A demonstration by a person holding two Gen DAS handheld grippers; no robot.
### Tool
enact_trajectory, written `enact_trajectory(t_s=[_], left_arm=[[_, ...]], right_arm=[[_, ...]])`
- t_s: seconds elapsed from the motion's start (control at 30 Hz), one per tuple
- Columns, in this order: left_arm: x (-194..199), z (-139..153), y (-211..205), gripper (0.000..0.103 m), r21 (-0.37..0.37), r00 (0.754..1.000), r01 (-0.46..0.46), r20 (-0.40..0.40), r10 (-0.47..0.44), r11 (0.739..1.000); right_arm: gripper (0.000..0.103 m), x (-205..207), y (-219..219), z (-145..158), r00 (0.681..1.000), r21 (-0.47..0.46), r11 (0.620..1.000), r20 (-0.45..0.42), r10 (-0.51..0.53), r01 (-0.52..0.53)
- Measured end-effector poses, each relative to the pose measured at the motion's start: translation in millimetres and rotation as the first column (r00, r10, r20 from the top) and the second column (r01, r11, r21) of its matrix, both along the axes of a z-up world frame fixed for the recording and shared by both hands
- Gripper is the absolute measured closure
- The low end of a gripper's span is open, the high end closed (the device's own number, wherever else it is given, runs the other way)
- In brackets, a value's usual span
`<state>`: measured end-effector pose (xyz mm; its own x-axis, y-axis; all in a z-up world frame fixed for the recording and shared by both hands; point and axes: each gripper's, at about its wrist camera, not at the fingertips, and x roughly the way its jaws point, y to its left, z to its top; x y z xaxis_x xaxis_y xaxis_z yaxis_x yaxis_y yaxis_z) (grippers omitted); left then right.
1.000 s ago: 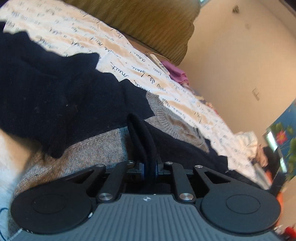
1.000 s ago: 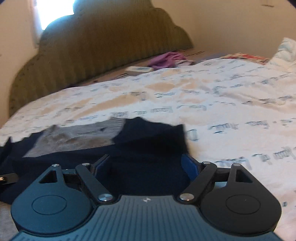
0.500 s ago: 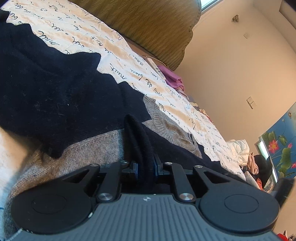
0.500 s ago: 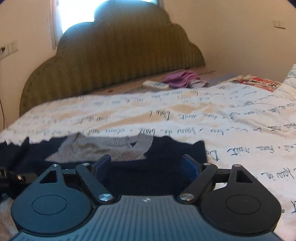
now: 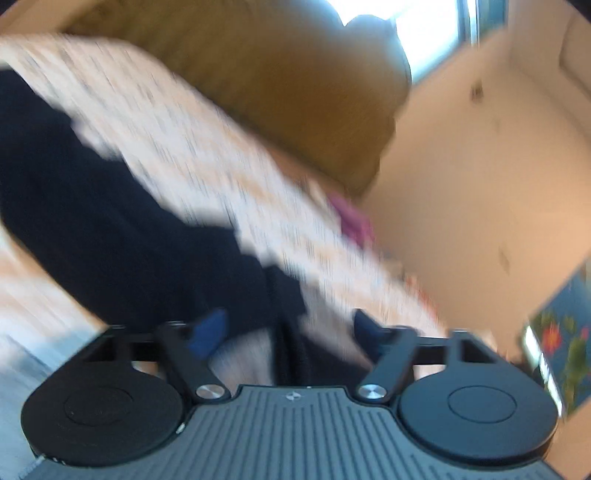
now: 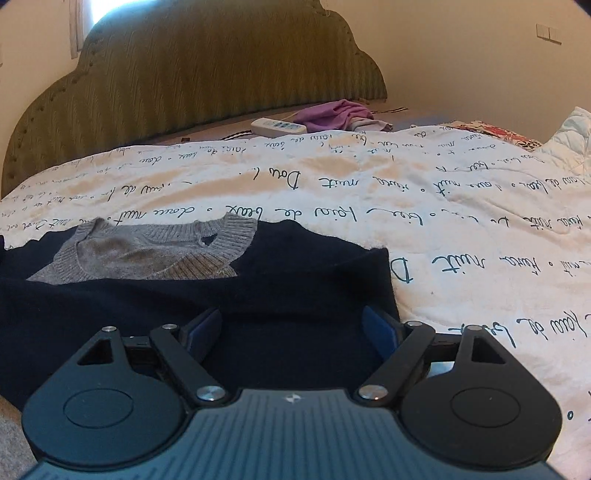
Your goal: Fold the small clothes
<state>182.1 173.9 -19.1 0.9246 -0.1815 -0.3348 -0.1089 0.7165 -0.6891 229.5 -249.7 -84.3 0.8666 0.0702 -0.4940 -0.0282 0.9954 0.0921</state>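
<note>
As our left gripper [image 5: 286,328] is opening off the navy sleeve [image 5: 291,332] between its jaws, right gripper [image 6: 293,328] gapes empty above the sweater [image 6: 221,295]; next we regrasp an edge ahead.

you were working on a bed covered by a cream quilt [image 6: 424,206] printed with dark handwritten script. behind it rose a scalloped, olive-green upholstered headboard [image 6: 192,74] with vertical ribbing. daylight came through a bright window [image 6: 88,14] at the upper left of the right wrist view, and the plain walls [image 6: 461,55] looked warm beige, with a light switch plate [image 6: 548,33] on the right. near the headboard lay a white power strip [image 6: 279,126] and a purple cloth [image 6: 336,114]. the left wrist view was blurred, yet showed a floral panel [image 5: 565,343] at its right edge.
</note>
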Motion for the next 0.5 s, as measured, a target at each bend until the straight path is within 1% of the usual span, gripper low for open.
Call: enact_trajectory(t_s=[0.03, 0.07, 0.1, 0.13, 0.2, 0.23, 0.3, 0.33, 0.37, 0.4, 0.43, 0.5], left_arm=[[-13, 8, 22, 0.004, -0.006, 0.995, -0.094, 0.036, 0.094, 0.996], [-21, 14, 44, 0.005, -0.007, 0.982, -0.182, 0.04, 0.182, 0.983], [-27, 17, 69, 0.005, -0.017, 0.965, -0.261, 0.02, 0.261, 0.965], [-31, 15, 95, 0.006, -0.042, 0.945, -0.328, -0.011, 0.328, 0.944], [-35, 4, 141, 0.008, -0.087, 0.903, -0.426, -0.098, 0.418, 0.9], [-35, -2, 160, 0.009, -0.087, 0.883, -0.461, -0.144, 0.446, 0.883], [-32, -15, 185, 0.013, -0.072, 0.858, -0.49, -0.215, 0.467, 0.869], [-31, -21, 193, 0.016, -0.071, 0.852, -0.495, -0.237, 0.467, 0.866], [-31, -25, 201, 0.016, -0.085, 0.858, -0.484, -0.24, 0.454, 0.871], [-29, -28, 205, 0.016, -0.099, 0.873, -0.461, -0.227, 0.431, 0.882], [-25, -28, 205, 0.016, -0.102, 0.883, -0.446, -0.215, 0.418, 0.889], [-18, -28, 208, 0.021, -0.106, 0.892, -0.43, -0.204, 0.403, 0.897]], right_arm=[[0.019, 0, 0, 0, 1.0, 0.002, 1.0, 0.001, 0.0, 0.0], [0.019, 0, -1, 0, 1.0, 0.005, 1.0, 0.002, 0.0, 0.0], [0.019, 0, -1, 0, 1.0, 0.008, 1.0, 0.003, 0.0, 0.0], [0.019, 0, -1, 0, 1.0, 0.012, 1.0, 0.004, 0.0, 0.0], [0.019, 0, -3, 0, 1.0, 0.024, 1.0, 0.007, 0.002, -0.002], [0.019, 0, -4, 0, 1.0, 0.031, 1.0, 0.008, 0.002, -0.003], [0.019, 0, -5, 0, 1.0, 0.041, 0.999, 0.011, 0.003, -0.004], [0.019, 0, -5, 0, 1.0, 0.043, 0.999, 0.012, 0.003, -0.004], [0.019, -1, -6, 0, 1.0, 0.044, 0.999, 0.013, 0.003, -0.004], [0.019, -1, -6, 0, 1.0, 0.046, 0.999, 0.014, 0.003, -0.004], [0.019, -1, -6, 0, 1.0, 0.049, 0.999, 0.014, 0.003, -0.004], [0.019, -1, -7, 0, 1.0, 0.054, 0.999, 0.015, 0.003, -0.004]])
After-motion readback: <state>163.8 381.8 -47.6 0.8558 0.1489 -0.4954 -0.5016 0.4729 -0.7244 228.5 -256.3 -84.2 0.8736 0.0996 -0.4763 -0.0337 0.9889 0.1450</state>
